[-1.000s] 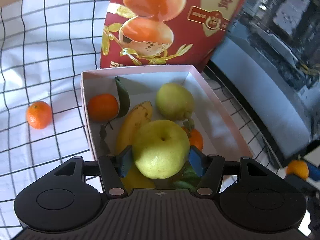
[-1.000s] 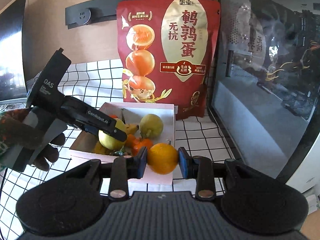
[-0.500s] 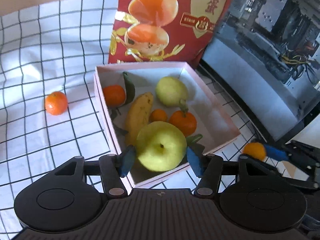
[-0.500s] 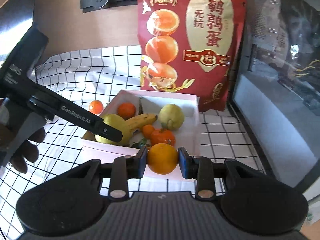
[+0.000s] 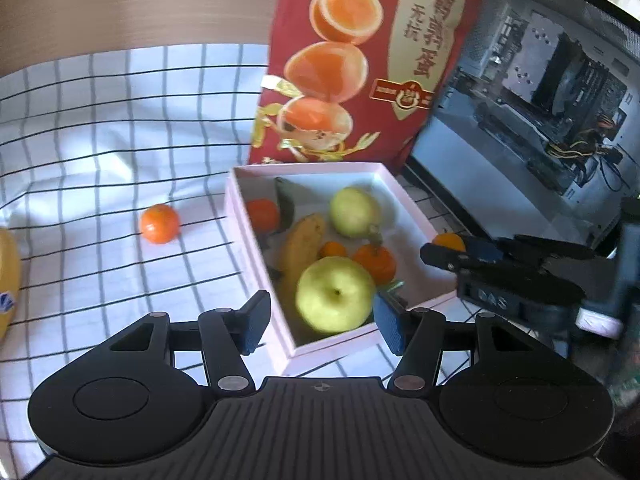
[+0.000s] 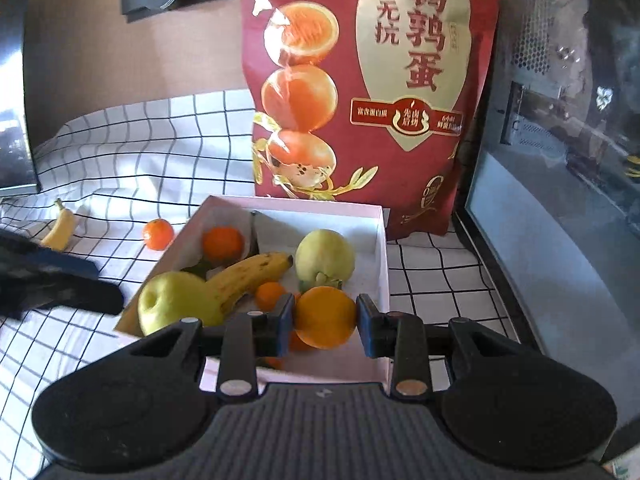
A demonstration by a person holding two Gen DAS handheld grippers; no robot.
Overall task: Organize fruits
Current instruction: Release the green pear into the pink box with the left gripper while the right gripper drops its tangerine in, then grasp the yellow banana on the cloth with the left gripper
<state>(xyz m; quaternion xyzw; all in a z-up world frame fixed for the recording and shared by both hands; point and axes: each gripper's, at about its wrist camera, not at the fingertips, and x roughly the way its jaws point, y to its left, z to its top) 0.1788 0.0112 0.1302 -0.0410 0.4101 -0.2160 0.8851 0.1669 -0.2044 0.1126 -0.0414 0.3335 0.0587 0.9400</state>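
Right claw (image 6: pixel 325 324) pinches an orange (image 6: pixel 325 317) between its blue pads, over the near edge of the pink box (image 6: pixel 382 248). Left claw (image 5: pixel 320 323) is spread wide with nothing gripped; its jaws have just been closing a little, and the green apple (image 5: pixel 335 294) seen between them lies in the box's near corner, clear of both pads. Beside the apple in the box lie a banana (image 6: pixel 250 276), a pear (image 6: pixel 325 261) and three small mandarins, one (image 6: pixel 223 243) at the far left corner. Outside the box, on the checked cloth (image 5: pixel 100 152) covering the desk, sits a loose mandarin (image 5: pixel 159 223), with a second banana (image 6: pixel 62 226) farther left. Behind the box stands a red snack bag (image 6: pixel 360 92), upright, and a computer case (image 5: pixel 532 92) stands to the right
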